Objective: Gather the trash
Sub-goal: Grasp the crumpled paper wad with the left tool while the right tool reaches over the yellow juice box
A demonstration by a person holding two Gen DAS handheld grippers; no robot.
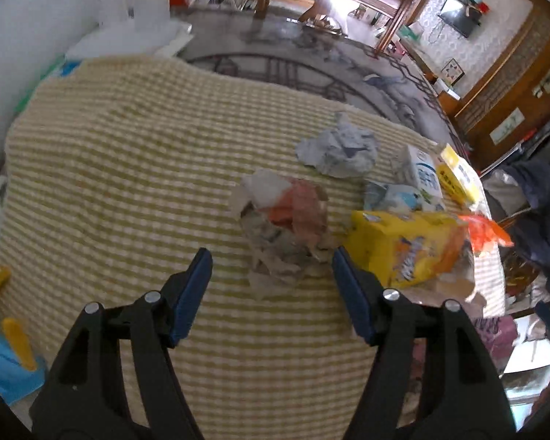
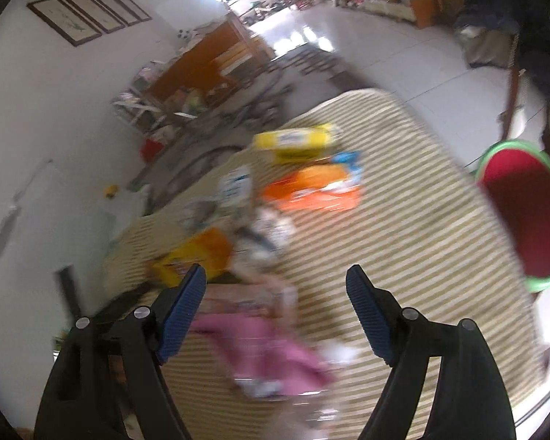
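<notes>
Trash lies on a yellow-striped tablecloth (image 1: 128,168). In the left wrist view a crumpled brown and orange paper wad (image 1: 286,223) sits just ahead of my open, empty left gripper (image 1: 271,256). A yellow snack bag (image 1: 410,245) lies by the right finger, a grey crumpled paper (image 1: 341,150) and a white carton (image 1: 421,172) lie farther off. In the blurred right wrist view my right gripper (image 2: 277,278) is open and empty above a pink wrapper (image 2: 271,352). An orange wrapper (image 2: 315,190) and a yellow packet (image 2: 297,141) lie beyond.
A red bin with a green rim (image 2: 524,212) stands at the table's right edge in the right wrist view. A dark jacket hangs on a chair (image 1: 539,201) past the table. White boxes (image 1: 135,33) and a patterned floor rug (image 1: 311,73) lie behind.
</notes>
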